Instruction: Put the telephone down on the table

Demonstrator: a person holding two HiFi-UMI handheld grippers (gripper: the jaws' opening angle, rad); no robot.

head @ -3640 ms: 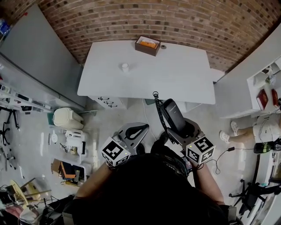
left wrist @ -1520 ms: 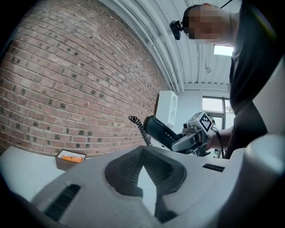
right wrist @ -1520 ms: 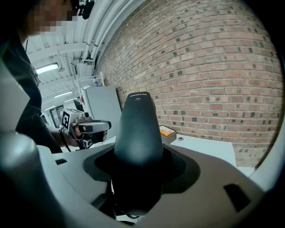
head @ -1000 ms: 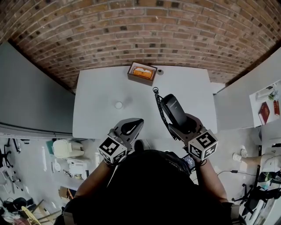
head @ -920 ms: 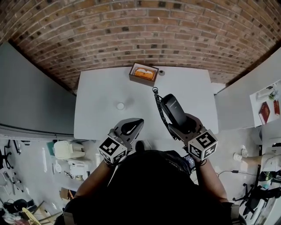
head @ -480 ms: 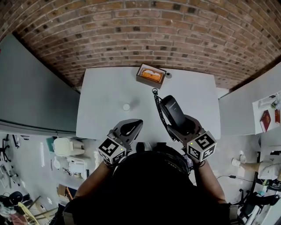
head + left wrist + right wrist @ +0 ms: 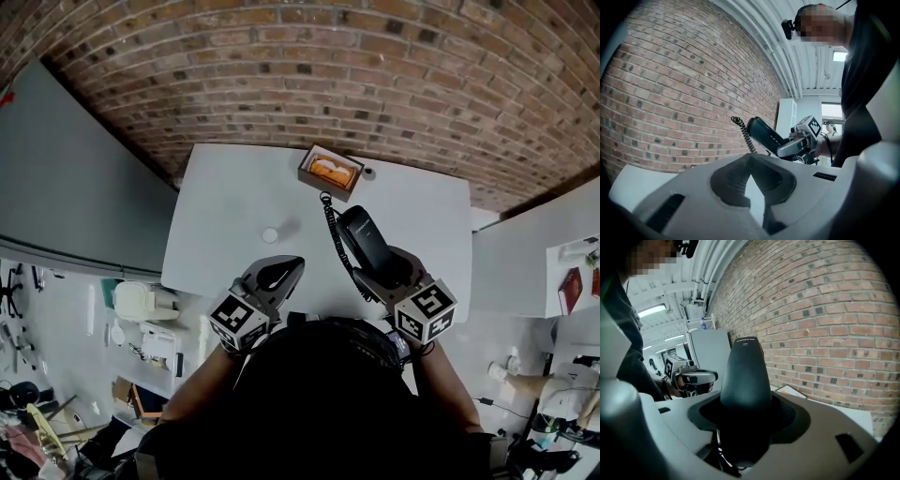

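Red brick wall backs a white worktop, seen from steeply above, with grey panels at either side. Nearest the camera is the person's dark-clad torso, both forearms reaching forward. The left gripper hovers over the worktop's near edge; in its own view the fingers meet at their tips with only a thin wedge of light below them and nothing between. The right gripper is clamped on the lower end of the telephone, a dark handset that stands up from between the fingers and slants away from the person over the near half of the worktop, lifted clear of it. In the right gripper view the handset fills the gap between the fingers and rises against the brick. A black coiled cord hangs along the handset's left side; from the left gripper view the cord curls up beside the tilted handset. Farther out, a small white round object sits alone on the worktop, well apart from the grippers. At the far edge lies an open brown box with something orange inside, and a small dark round item sits just beside it.
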